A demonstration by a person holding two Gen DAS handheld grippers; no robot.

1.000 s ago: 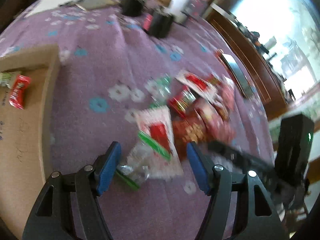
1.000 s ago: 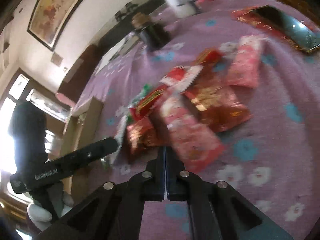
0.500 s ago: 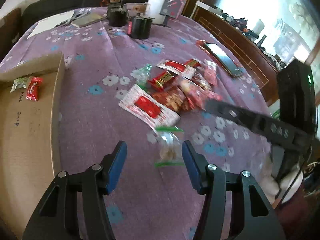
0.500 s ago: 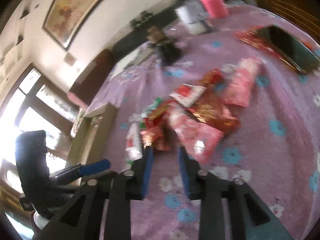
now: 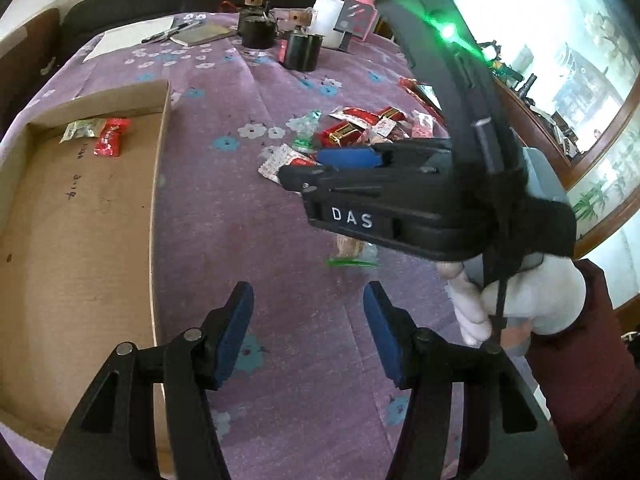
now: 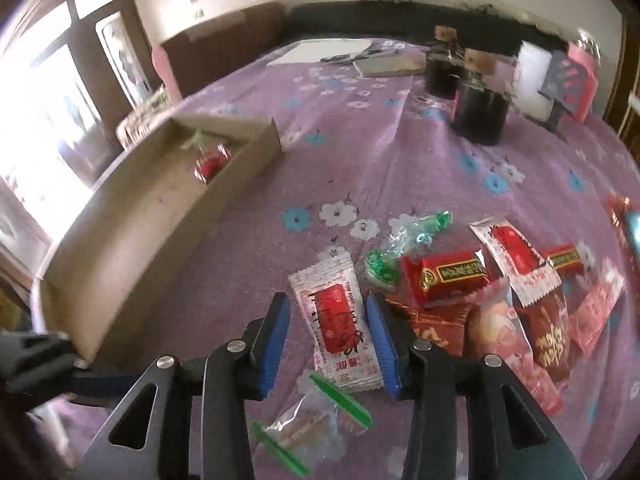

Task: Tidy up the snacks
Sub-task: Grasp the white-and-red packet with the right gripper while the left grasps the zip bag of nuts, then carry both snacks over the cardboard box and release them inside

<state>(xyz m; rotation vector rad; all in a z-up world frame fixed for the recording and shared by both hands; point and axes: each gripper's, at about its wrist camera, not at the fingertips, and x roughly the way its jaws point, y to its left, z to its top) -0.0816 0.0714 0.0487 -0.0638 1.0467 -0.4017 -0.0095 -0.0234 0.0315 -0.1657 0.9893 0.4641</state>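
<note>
Hovering over the purple flowered cloth (image 5: 248, 208) that covers the bench, the left claw (image 5: 308, 328) has its blue-padded fingers apart with only bare cloth between them; its jaws were closing a moment ago and hold nothing. Just ahead of it lies a small clear bag with green sealing strips (image 5: 352, 254), partly hidden under the right claw (image 5: 316, 168), which crosses the left wrist view from the right, carried by a white-gloved hand (image 5: 520, 300) in a dark red sleeve.

In the right wrist view the right claw (image 6: 326, 340) stands with its jaws apart, having just been opening, and a white sachet with a red printed panel (image 6: 340, 320) lies flat on the cloth between its pads; whether the pads touch it I cannot tell. The clear bag (image 6: 312, 420) lies just below the sachet, nearer the camera. To the right of the sachet sits a loose heap of snack packets (image 6: 500, 292), red, pink and green-wrapped, some overlapping.

A shallow brown cardboard box (image 5: 156, 184) rests on the left part of the bench, well apart from the heap. At its far end lie a red packet (image 5: 110, 140) and a pale green packet (image 5: 82, 128), touching each other.
</note>
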